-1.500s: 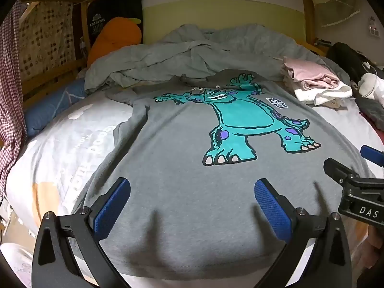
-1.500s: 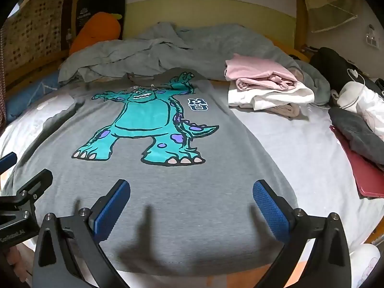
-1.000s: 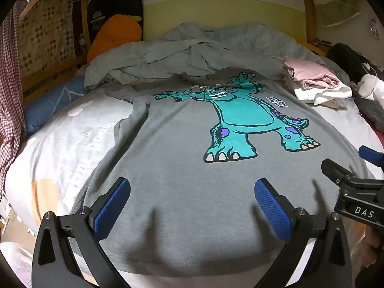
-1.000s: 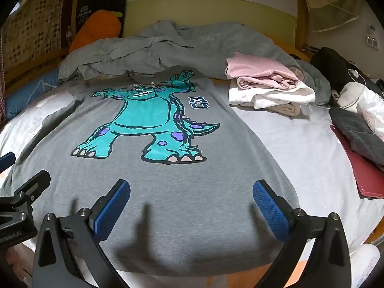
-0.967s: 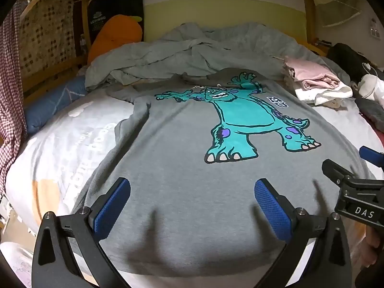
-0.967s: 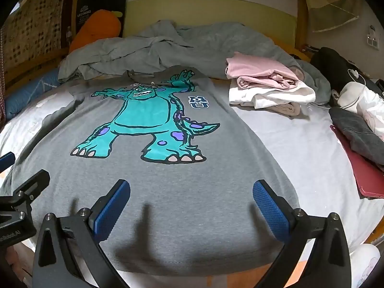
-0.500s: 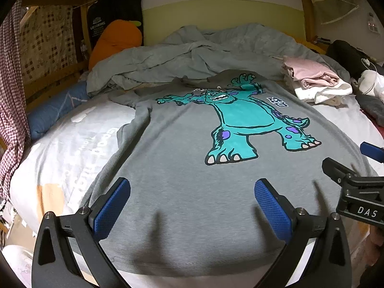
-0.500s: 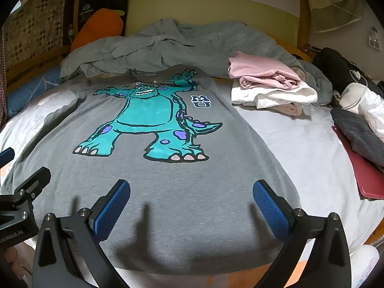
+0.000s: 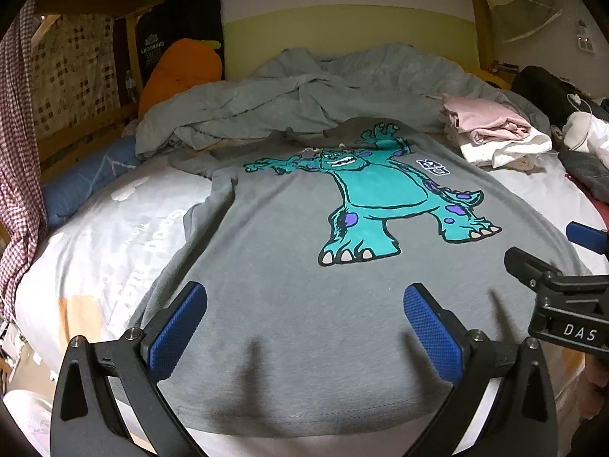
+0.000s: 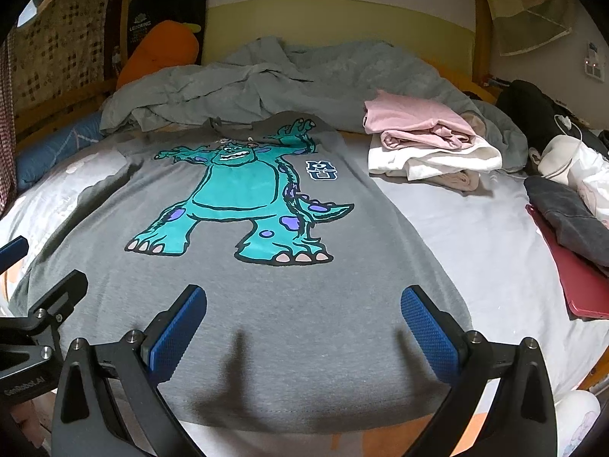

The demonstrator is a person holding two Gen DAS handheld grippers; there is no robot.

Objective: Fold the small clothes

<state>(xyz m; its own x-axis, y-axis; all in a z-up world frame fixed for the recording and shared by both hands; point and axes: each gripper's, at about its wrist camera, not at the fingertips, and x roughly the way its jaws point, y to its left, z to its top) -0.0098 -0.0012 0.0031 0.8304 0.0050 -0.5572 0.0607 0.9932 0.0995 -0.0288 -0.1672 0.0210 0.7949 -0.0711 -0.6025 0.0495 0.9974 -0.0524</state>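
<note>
Two tools hover above the near hem of the grey T-shirt [image 9: 289, 304], which lies spread flat, print side up, on the bed [image 10: 475, 236]. Left tool [image 9: 304, 320]: fingers spread wide, holding nothing. Right tool [image 10: 304, 320]: fingers spread wide, holding nothing. Progress: a stack of folded clothes [image 10: 426, 144] sits at the far right of the shirt, so earlier items appear complete. No fold is yet made in the shirt; sleeves and body remain open. Remaining, by estimate: grasp the hem or sides, fold, then stack.
</note>
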